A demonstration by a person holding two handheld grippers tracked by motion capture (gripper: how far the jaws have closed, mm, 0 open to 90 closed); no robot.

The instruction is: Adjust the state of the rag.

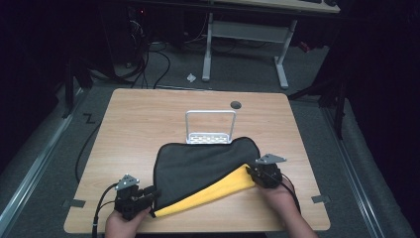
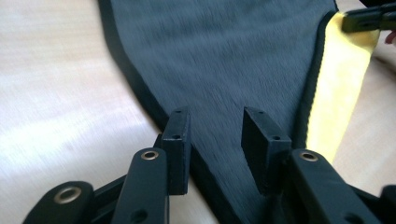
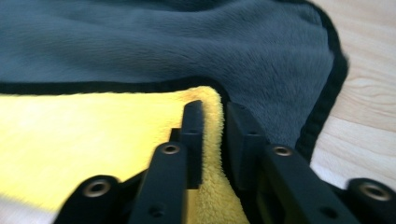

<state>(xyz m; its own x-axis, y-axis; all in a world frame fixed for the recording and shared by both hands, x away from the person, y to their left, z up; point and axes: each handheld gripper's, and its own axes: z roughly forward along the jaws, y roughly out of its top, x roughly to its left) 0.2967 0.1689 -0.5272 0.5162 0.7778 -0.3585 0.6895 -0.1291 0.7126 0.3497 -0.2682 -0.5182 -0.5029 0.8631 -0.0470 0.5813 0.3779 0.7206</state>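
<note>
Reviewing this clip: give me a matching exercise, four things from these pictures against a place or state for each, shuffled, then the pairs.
Things:
1. left gripper
2. right gripper
3. white rack
4. round hole

Places or states:
A. upright behind the cloth
B. jaws apart over the cloth's near left corner
C. in the table top, far side
D. pinching the yellow fold

Pairs: 1-B, 2-D, 3-A, 4-C

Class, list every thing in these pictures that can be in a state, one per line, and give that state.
Dark grey fleece cloth with yellow underside: lying on the table, near edge folded over, yellow face up.
Left gripper: open, jaws astride the cloth's corner.
Right gripper: shut on the cloth's yellow corner.
White metal rack: upright behind the cloth.
Wooden table: bearing it all.
</note>
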